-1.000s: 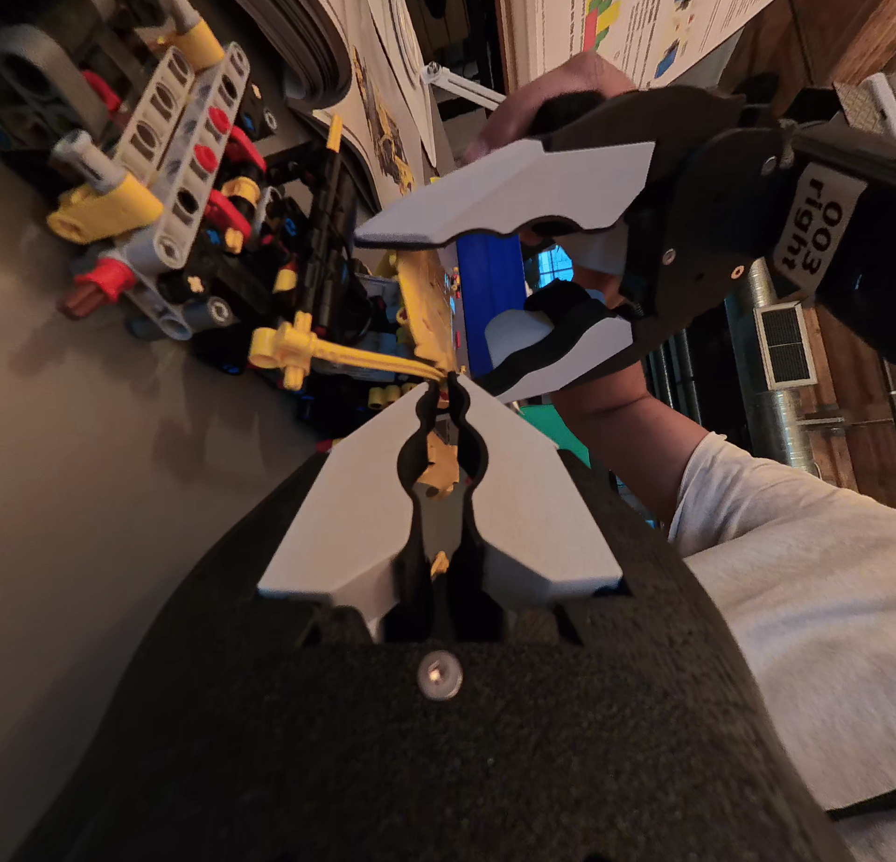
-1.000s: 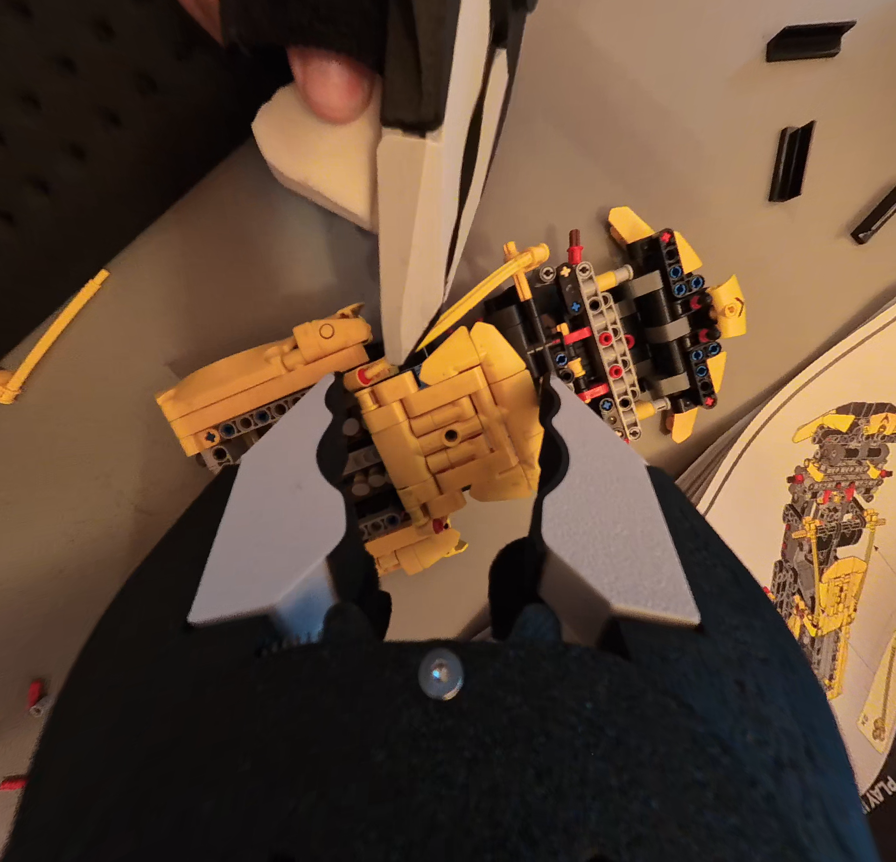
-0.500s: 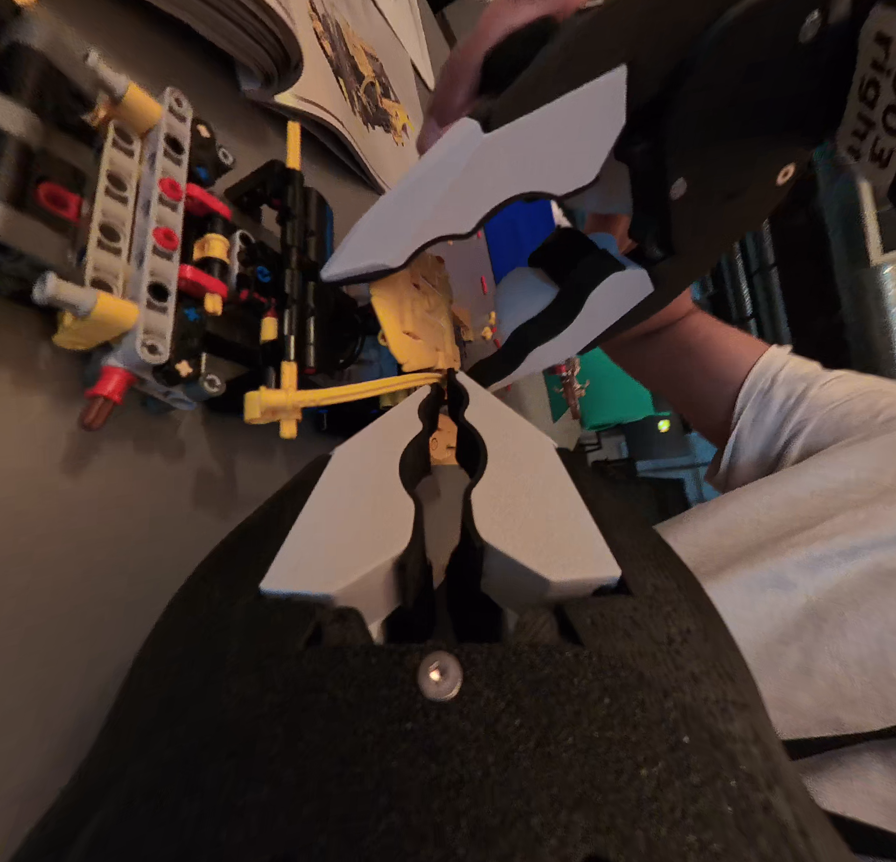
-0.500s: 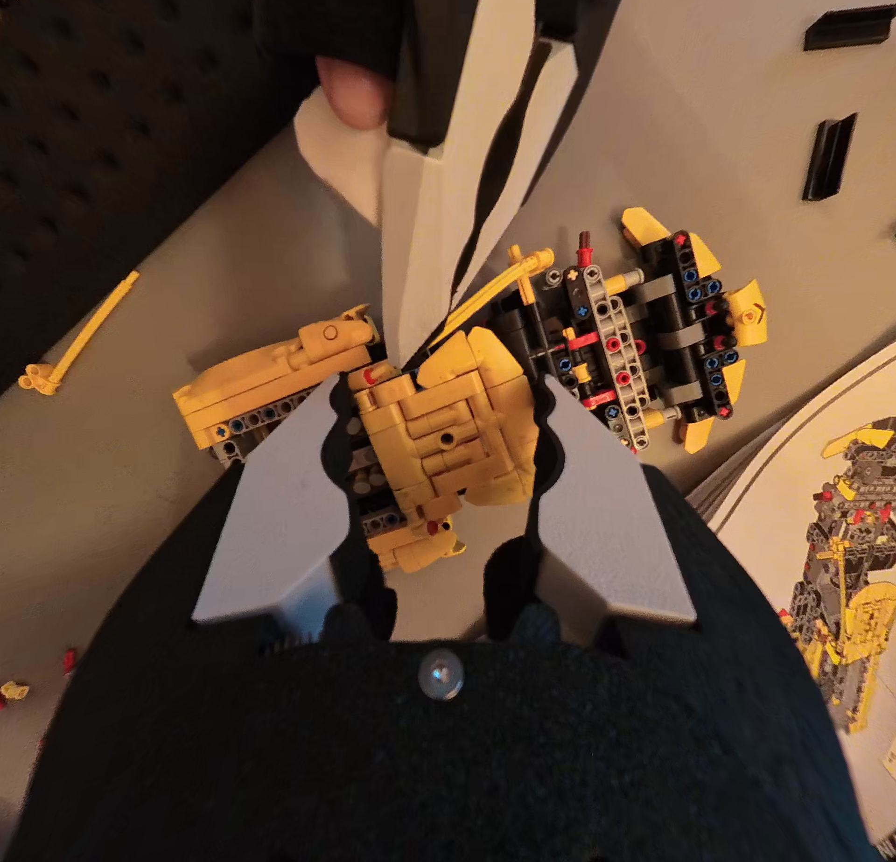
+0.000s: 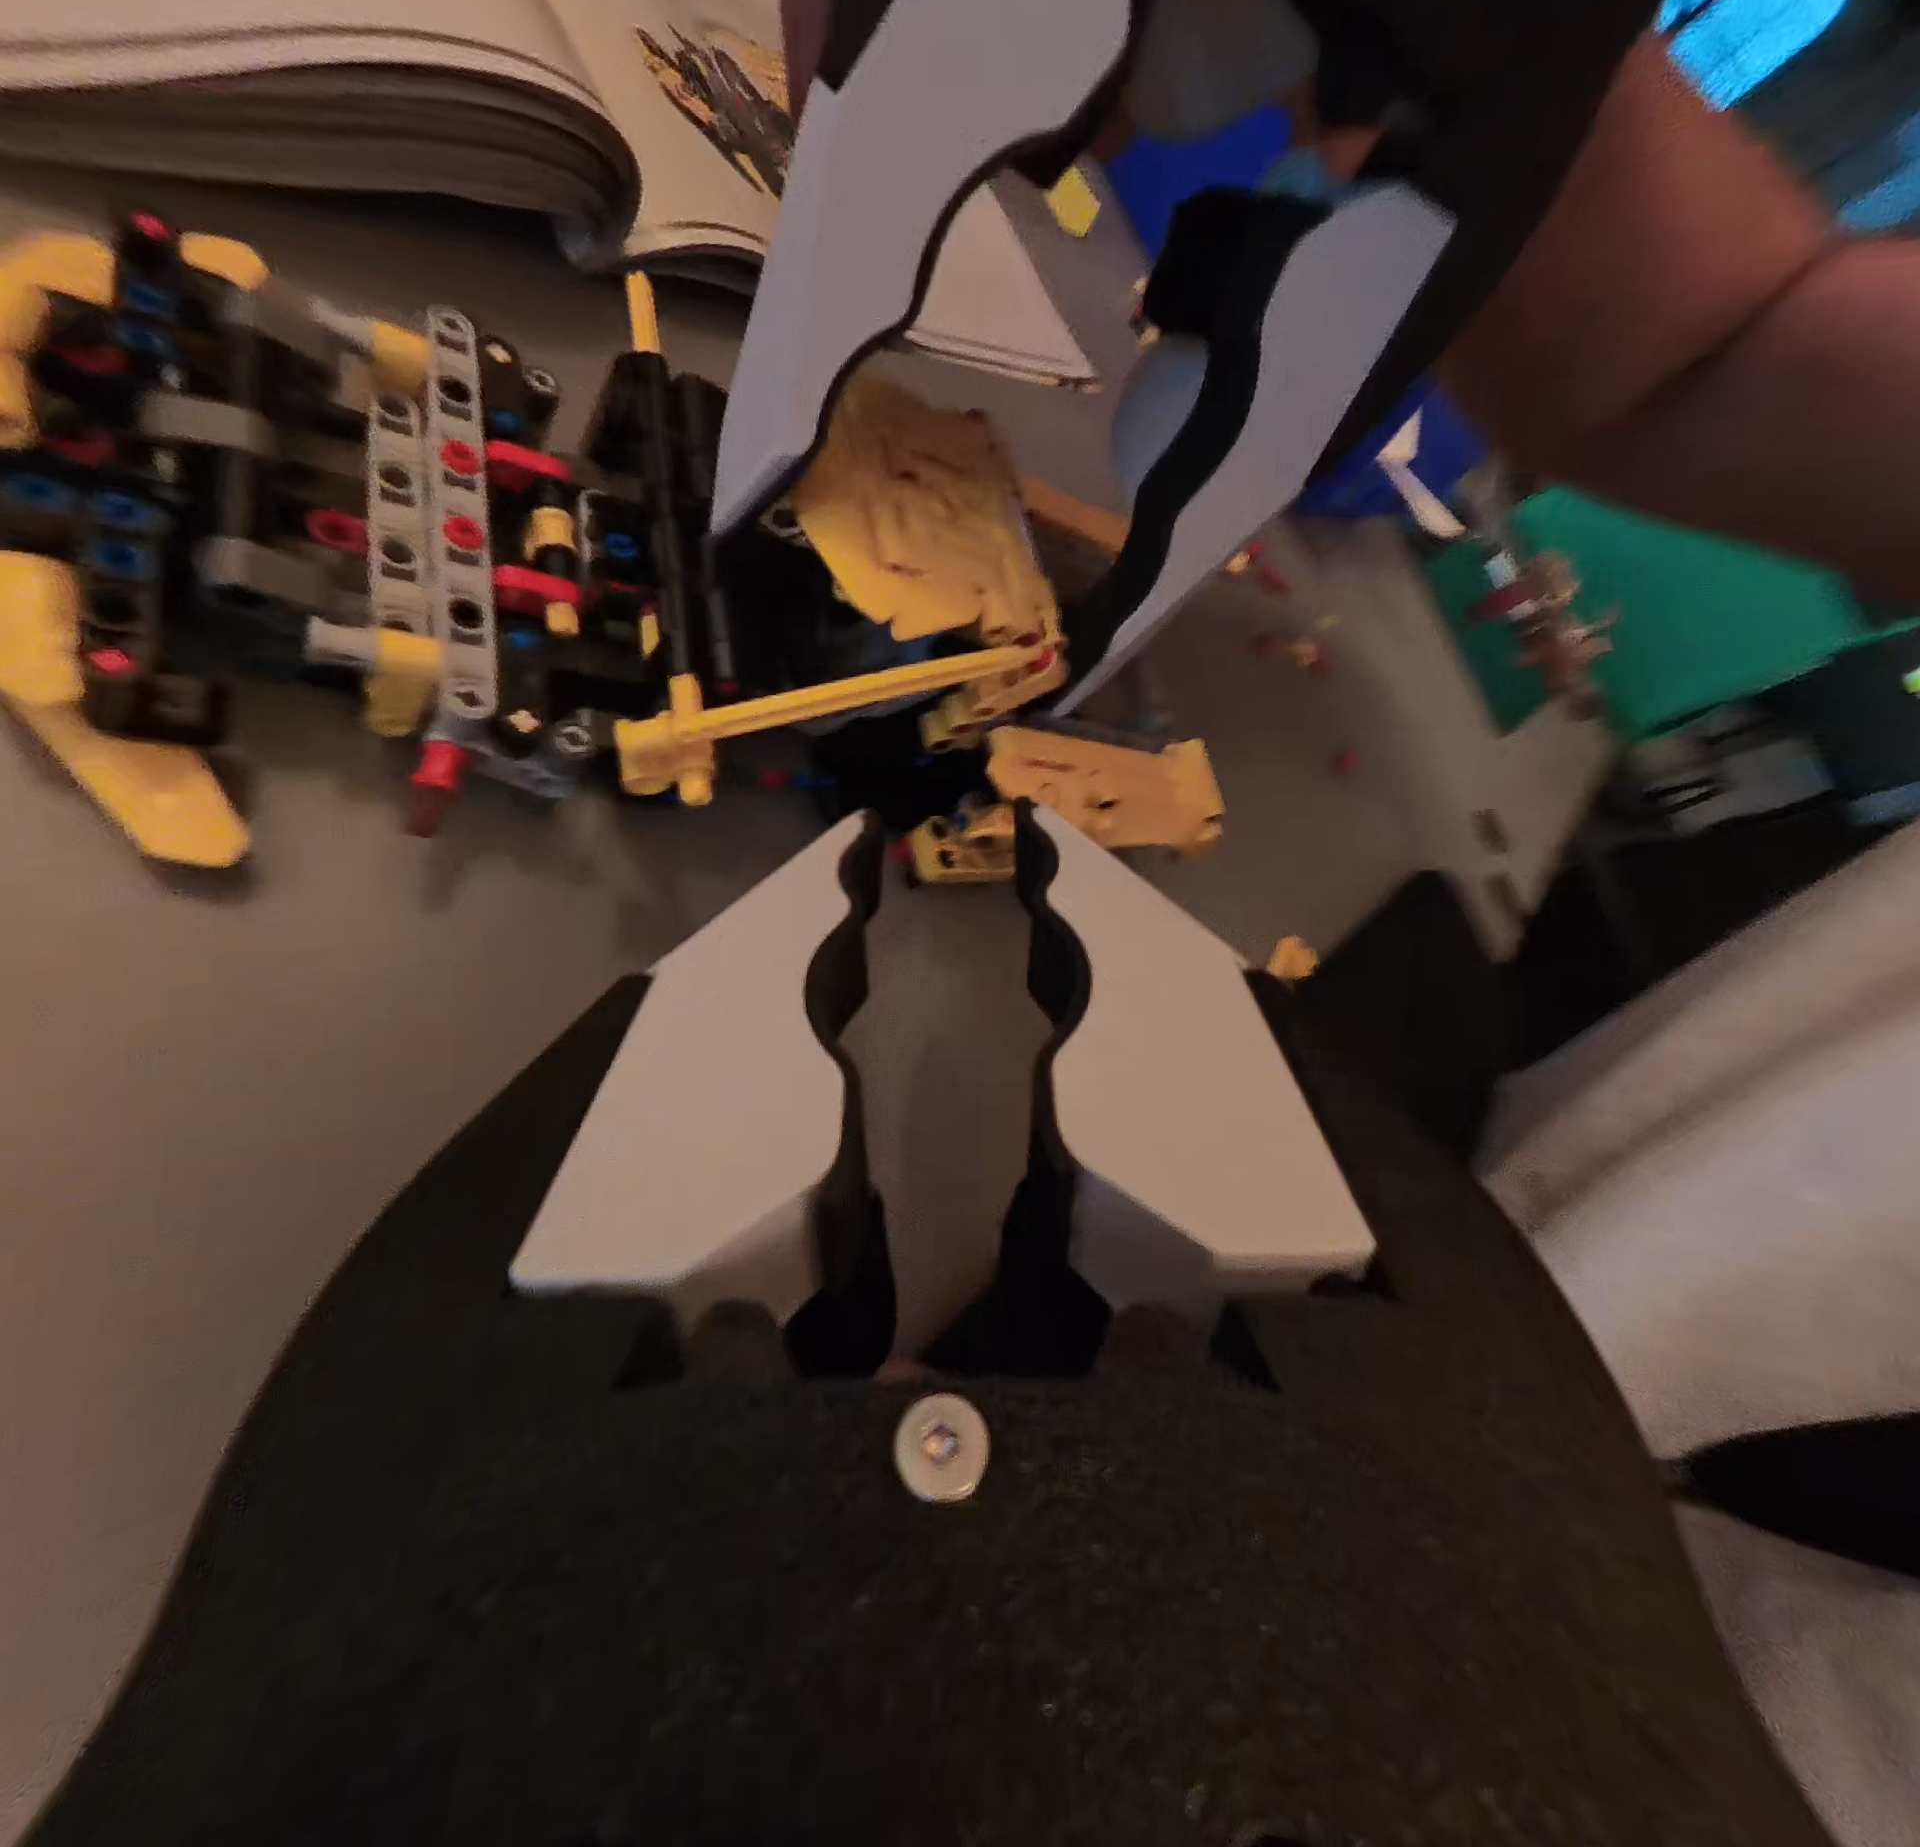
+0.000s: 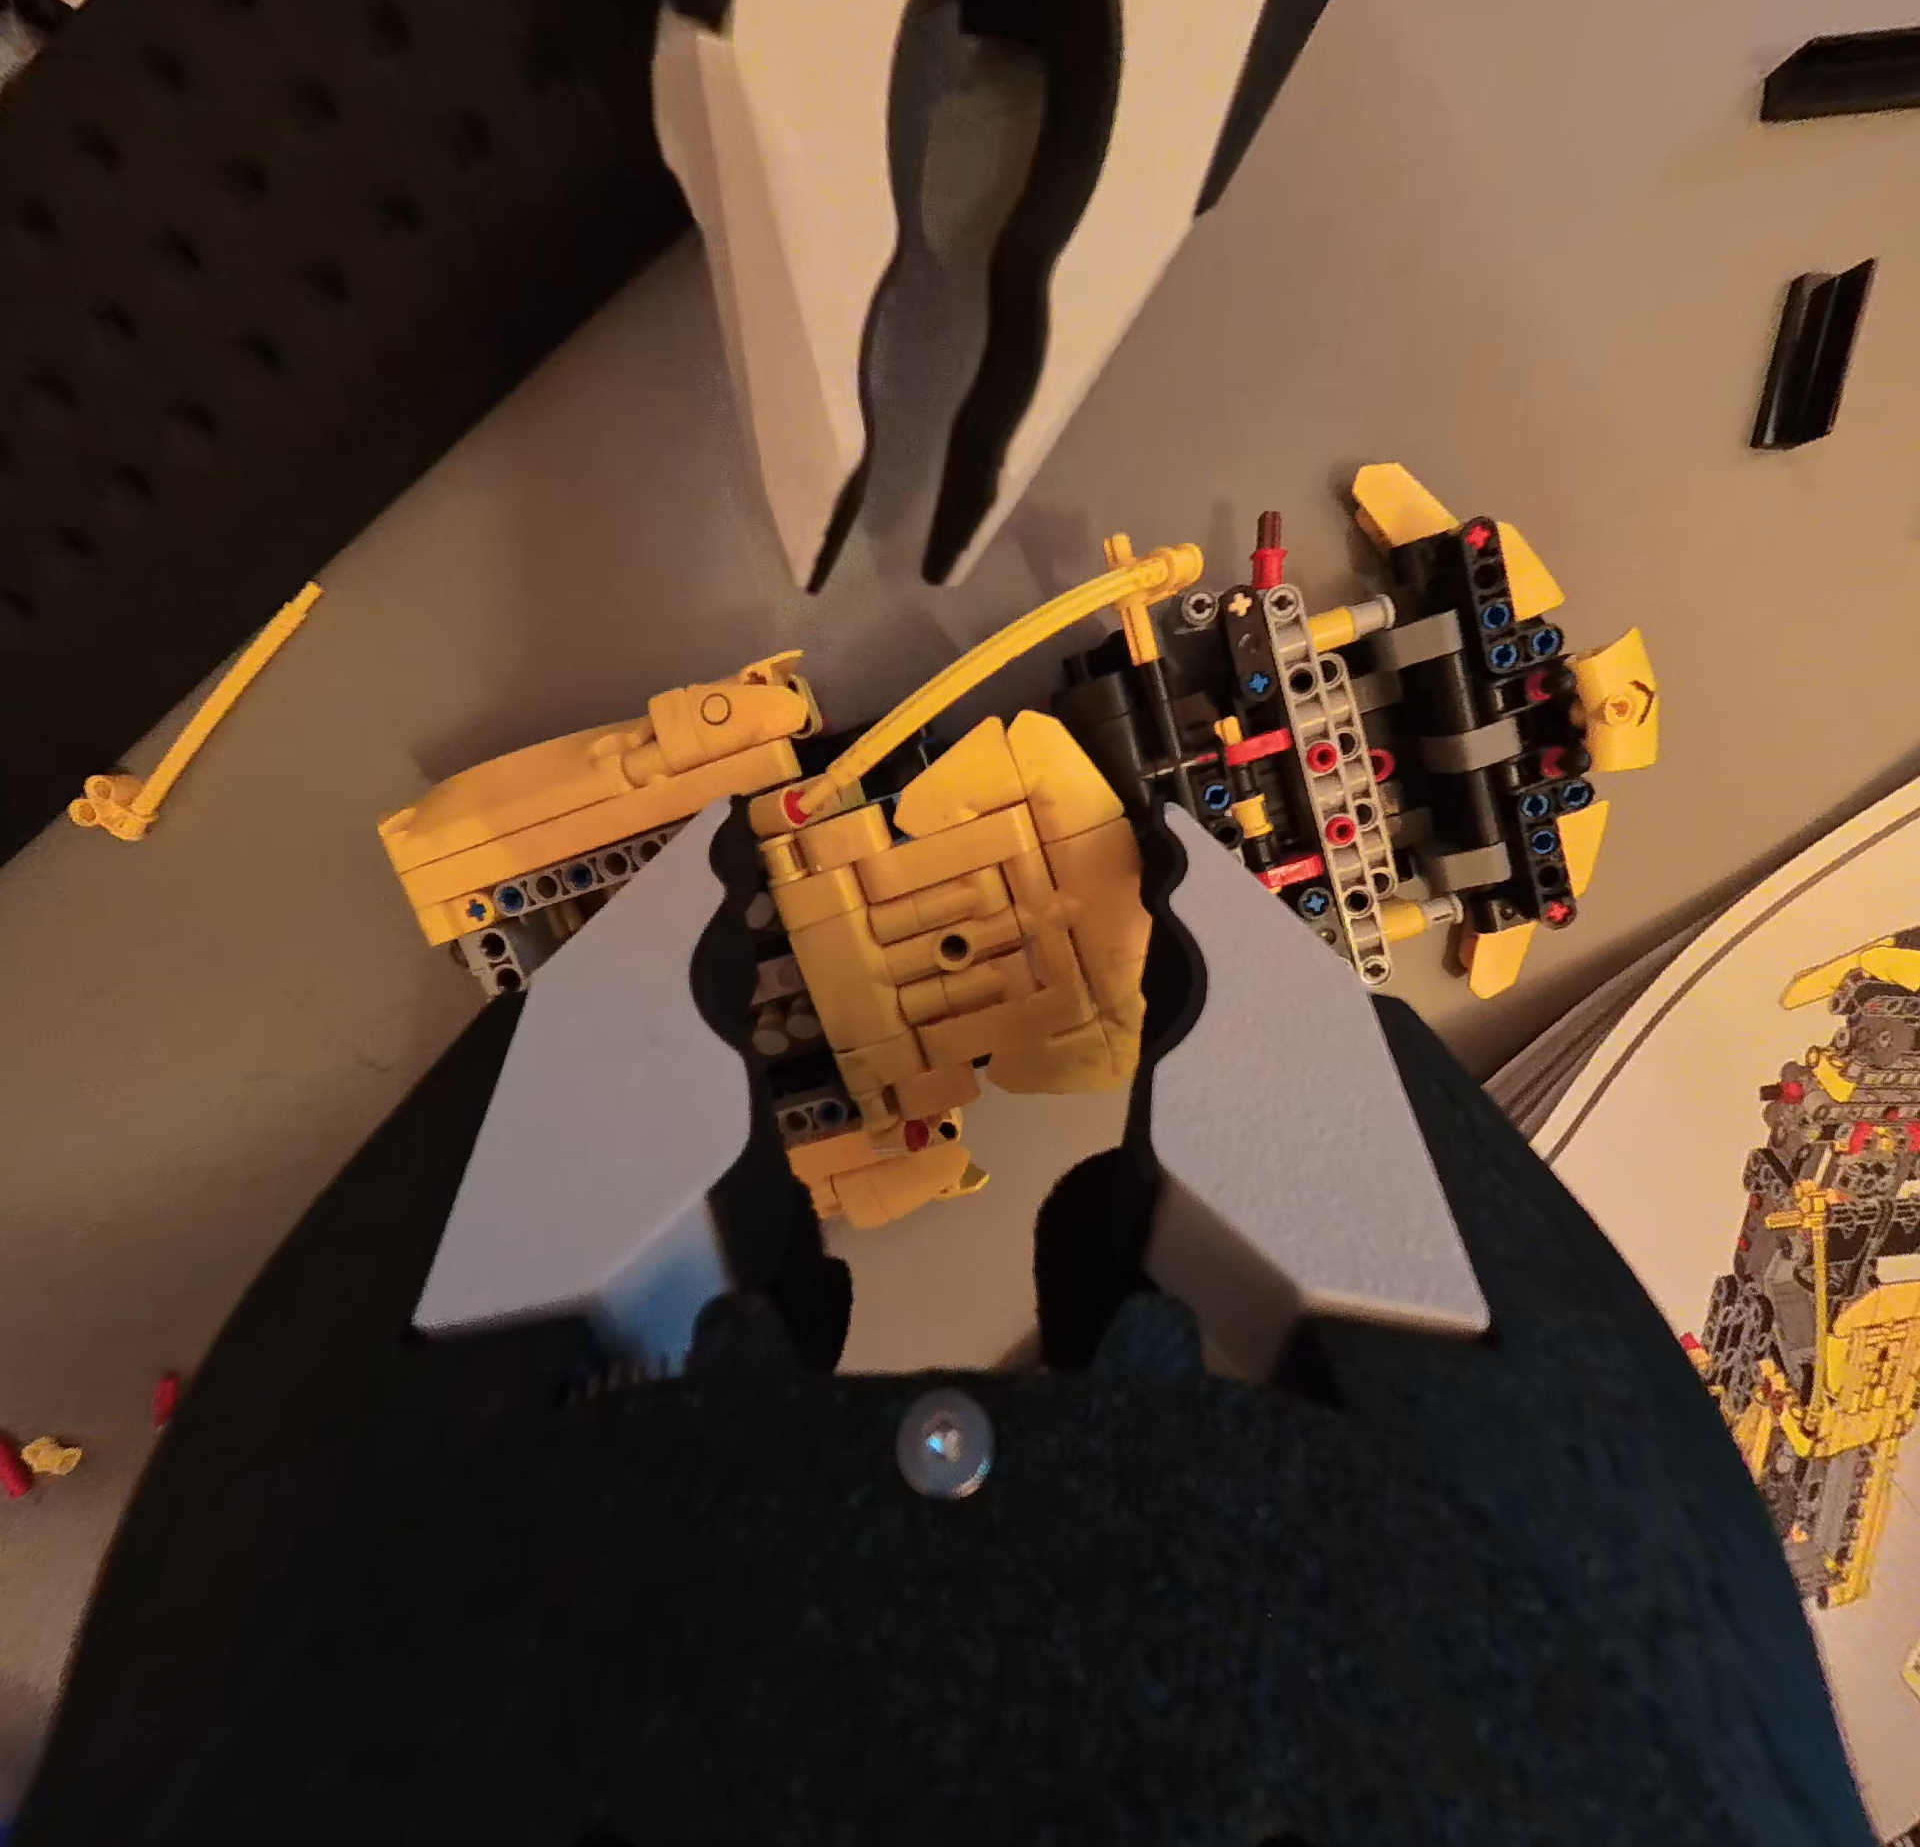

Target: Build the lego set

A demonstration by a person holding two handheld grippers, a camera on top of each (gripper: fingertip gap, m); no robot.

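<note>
Grey matte worktop [image 6: 312, 1122] under warm, dim light, with a black perforated panel [image 6: 260, 239] along its far-left edge in the right wrist view.

Right claw [image 6: 940, 831] is spread wide around the chunky yellow brick-built lego body [image 6: 956, 956] – both pads sit against its sides, so it looks gripped, body sitting deep between the fingers. A thin yellow flexible hose [image 6: 987, 665] arcs from the body's top corner to the black-and-grey technic chassis with red and blue pins and yellow fenders [image 6: 1382, 748], which lies on the worktop just beyond the right finger. A flat yellow panel section on a grey beam [image 6: 582, 810] lies beside the left finger.

Left claw [image 5: 945, 841] is partly open with nothing between its pads; its tips hover just short of the yellow body, near a small yellow piece at the body's lower end. In the right wrist view it comes in from above, tips [image 6: 883, 571] near the hose, not touching.

Only the right wrist view shows a loose yellow hose with connector [image 6: 197, 727] far left, small red and yellow bits [image 6: 42, 1465] at the near-left edge, and the open instruction booklet's [image 6: 1766, 1174] printed page. Only the left wrist view shows the person's forearm [image 5: 1662, 343], a white sleeve [image 5: 1714, 1174], and blurred blue and green background clutter – that frame is motion-blurred.
</note>
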